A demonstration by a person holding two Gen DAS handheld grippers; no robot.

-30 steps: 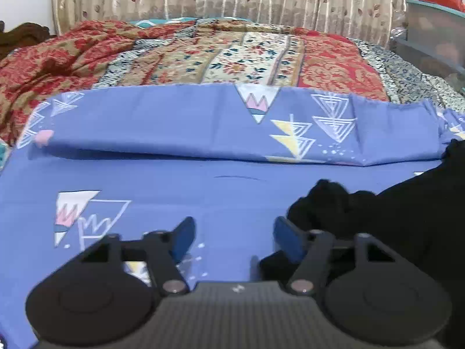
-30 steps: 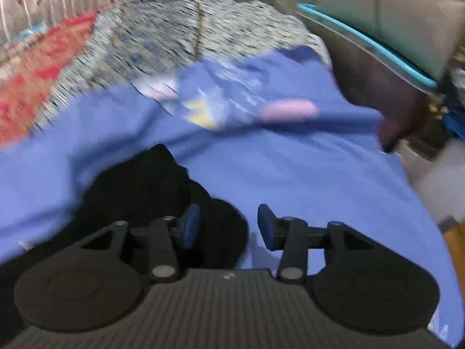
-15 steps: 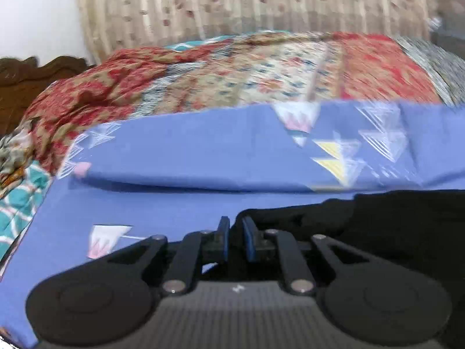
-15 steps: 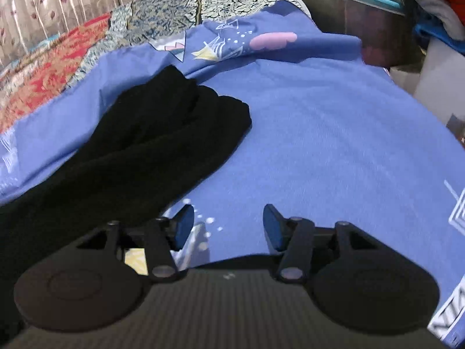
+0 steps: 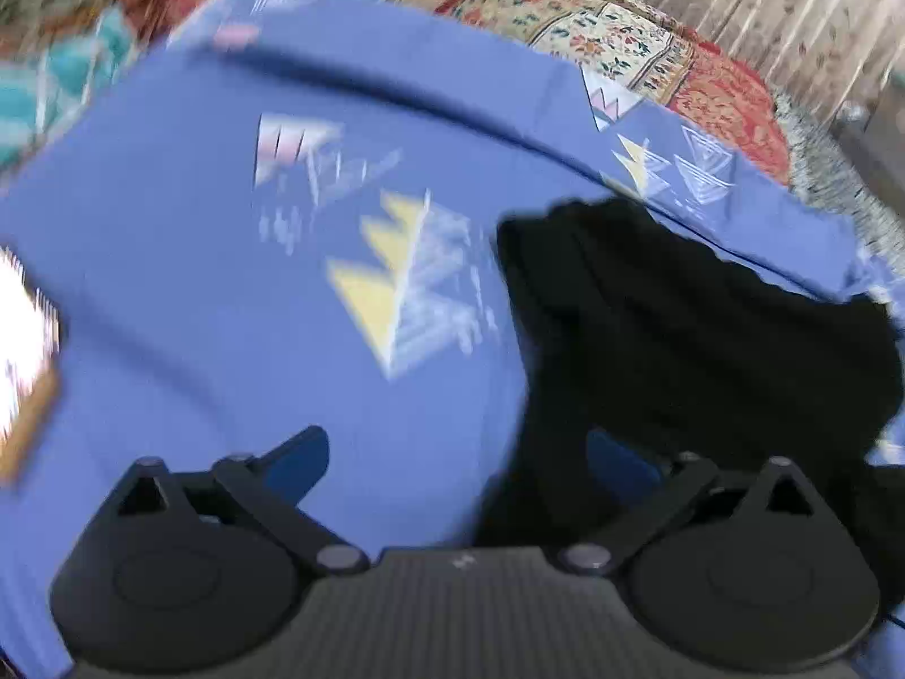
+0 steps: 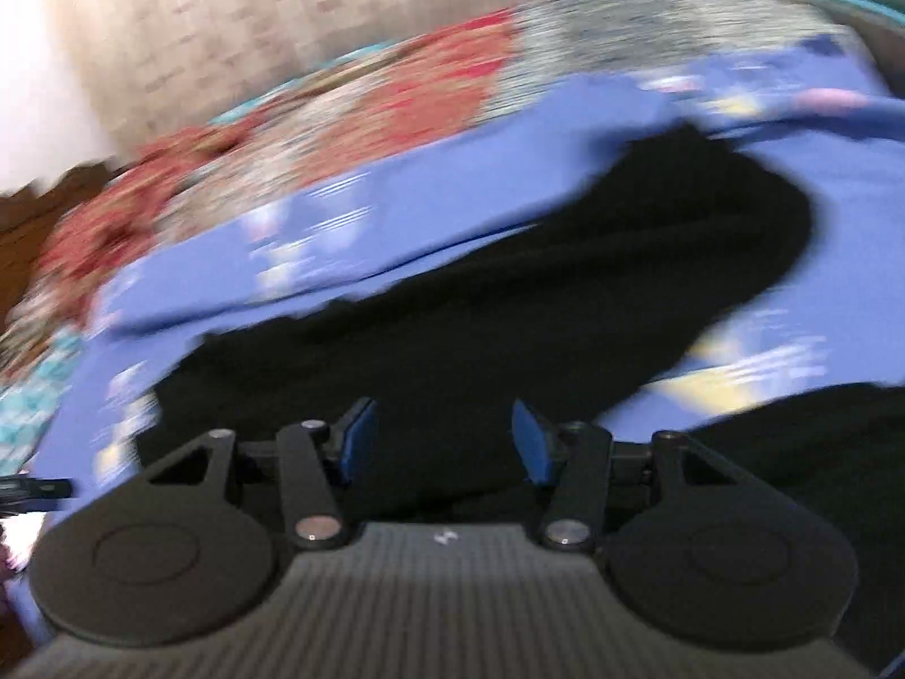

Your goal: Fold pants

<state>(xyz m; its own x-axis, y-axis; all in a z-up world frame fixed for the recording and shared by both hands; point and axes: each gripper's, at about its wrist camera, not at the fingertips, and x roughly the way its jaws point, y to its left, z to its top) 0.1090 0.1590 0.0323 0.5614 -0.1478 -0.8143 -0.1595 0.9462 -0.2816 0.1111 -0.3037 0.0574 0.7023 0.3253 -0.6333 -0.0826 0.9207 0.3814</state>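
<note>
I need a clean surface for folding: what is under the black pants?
The black pants lie on the blue patterned bedsheet, which shows all around them. Whatever is directly beneath the fabric is covered, so I cannot tell.

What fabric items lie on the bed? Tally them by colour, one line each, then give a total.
Black: 1, the pants
Blue with triangle prints: 1, the sheet
Red and cream patterned: 1, the bedspread
Total: 3
The frames are blurred, so smaller items could be missed.
</note>
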